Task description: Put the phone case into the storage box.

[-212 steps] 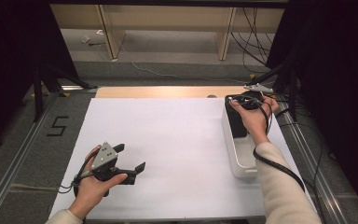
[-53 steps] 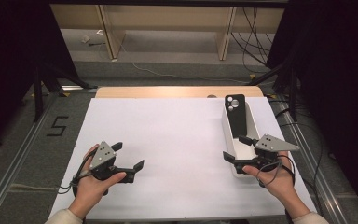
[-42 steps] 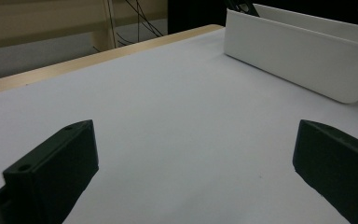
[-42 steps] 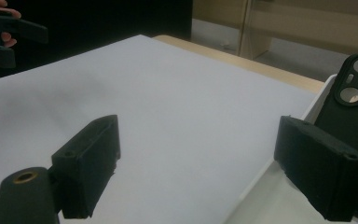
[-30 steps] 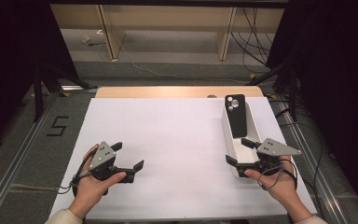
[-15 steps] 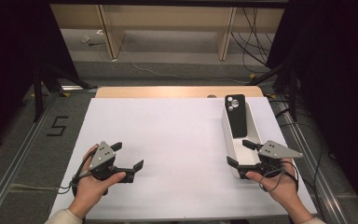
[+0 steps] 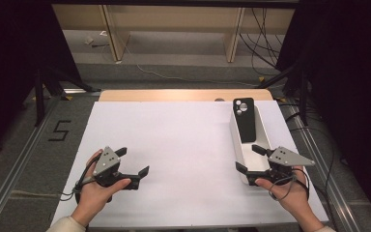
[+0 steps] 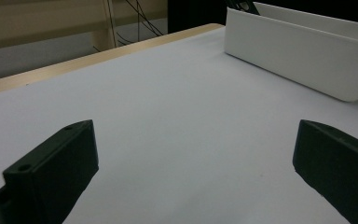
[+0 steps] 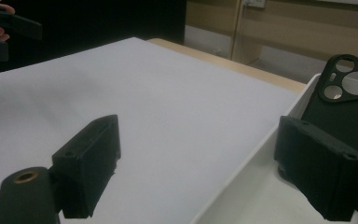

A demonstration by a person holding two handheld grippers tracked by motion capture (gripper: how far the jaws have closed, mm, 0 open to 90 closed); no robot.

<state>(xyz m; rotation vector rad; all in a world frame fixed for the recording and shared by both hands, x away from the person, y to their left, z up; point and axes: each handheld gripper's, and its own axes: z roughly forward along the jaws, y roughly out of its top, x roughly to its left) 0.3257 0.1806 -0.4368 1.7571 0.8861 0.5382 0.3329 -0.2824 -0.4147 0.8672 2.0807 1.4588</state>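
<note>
My right gripper (image 7: 249, 160) open astride white tray (image 7: 238, 145) wall (phone case (image 7: 246, 120) inside); left gripper (image 7: 134, 163) released, lower left.

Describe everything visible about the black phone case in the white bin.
The black phone case looks like matte, soft plastic or rubber, with a raised camera cutout of three round openings at its far end. It lies lengthwise inside the white bin, its camera end propped up on the bin's far rim. The right gripper sits apart from it at the bin's near end, fingers apart.
</note>
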